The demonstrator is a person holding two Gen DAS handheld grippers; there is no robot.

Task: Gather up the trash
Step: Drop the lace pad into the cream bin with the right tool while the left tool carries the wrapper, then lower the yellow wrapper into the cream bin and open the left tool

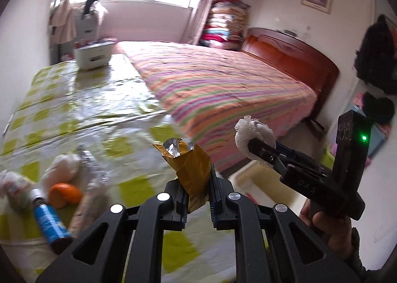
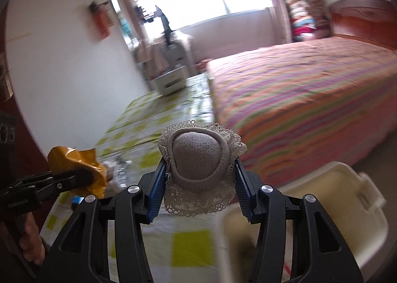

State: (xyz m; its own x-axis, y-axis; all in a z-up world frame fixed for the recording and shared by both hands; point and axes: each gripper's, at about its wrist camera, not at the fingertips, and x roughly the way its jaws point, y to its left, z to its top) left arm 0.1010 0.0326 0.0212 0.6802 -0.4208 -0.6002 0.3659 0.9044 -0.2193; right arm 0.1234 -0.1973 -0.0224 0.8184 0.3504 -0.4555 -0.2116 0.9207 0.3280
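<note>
Bedroom clutter lay on the green-checked tablecloth [image 1: 74, 109]. My left gripper [image 1: 197, 191] pinched a gold foil wrapper [image 1: 193, 169]; my right gripper [image 2: 199, 173] clamped a balled lace-trimmed sock [image 2: 198, 159] beside the cream bin [image 2: 335, 198]. I judged it best to centre both over the bin before letting go. No label was readable.

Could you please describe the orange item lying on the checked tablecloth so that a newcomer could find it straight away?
Start at the green-and-white checked tablecloth beside the striped bed. Near its close left corner lies a small cluster of items. The orange peel sits right of the blue tube, the only bright orange, rounded piece there.
</note>
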